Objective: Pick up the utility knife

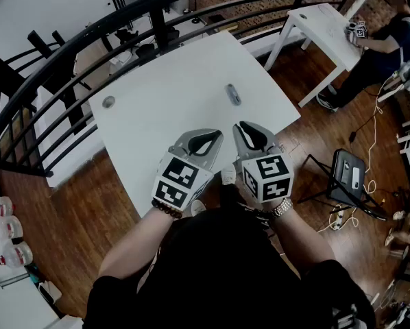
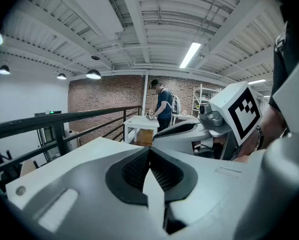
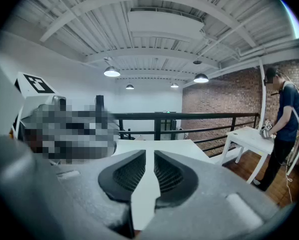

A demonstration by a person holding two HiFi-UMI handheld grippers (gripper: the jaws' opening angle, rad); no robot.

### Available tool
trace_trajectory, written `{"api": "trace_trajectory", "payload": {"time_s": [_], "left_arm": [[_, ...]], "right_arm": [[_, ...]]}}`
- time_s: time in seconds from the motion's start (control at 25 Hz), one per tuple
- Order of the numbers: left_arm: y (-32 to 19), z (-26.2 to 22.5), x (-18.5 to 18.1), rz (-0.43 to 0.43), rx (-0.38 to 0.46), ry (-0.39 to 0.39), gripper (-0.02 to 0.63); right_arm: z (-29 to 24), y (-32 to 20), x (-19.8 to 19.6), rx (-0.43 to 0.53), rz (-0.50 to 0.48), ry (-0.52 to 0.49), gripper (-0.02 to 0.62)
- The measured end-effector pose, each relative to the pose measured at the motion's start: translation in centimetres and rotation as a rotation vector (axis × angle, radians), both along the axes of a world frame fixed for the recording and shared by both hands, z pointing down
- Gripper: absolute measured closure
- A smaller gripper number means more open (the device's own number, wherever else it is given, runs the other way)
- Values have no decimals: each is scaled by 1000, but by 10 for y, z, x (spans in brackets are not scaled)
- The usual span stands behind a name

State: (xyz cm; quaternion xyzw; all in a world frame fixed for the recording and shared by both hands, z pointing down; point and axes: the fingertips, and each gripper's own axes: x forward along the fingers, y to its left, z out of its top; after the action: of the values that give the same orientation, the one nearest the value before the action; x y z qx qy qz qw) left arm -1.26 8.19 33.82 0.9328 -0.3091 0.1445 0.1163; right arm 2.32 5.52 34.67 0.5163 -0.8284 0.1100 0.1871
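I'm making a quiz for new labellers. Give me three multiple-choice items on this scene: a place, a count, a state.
1. Where is the small grey utility knife? A) in a gripper B) on the white square table, beyond the grippers C) under the table
2. How many grippers show in the head view? A) one B) two C) three
3. The right gripper's fingers are: A) wide open B) shut on the knife C) shut, empty
Answers: 1 B, it lies flat on the tabletop, untouched. 2 B, left gripper and right gripper, side by side. 3 C, nothing sits between them.
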Motion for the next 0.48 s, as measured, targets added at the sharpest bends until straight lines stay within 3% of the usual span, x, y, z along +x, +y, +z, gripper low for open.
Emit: {"api": "trace_trajectory", "payload": {"time_s": [0.2,0.48], "left_arm": [[-38,16,20,1,-10,-17,589],[-101,46,42,-40,-91,-56,589]], "right_arm": [[21,-40,18,-22,0,-8,546],[63,-103,42,-109,-36,10,510]]}}
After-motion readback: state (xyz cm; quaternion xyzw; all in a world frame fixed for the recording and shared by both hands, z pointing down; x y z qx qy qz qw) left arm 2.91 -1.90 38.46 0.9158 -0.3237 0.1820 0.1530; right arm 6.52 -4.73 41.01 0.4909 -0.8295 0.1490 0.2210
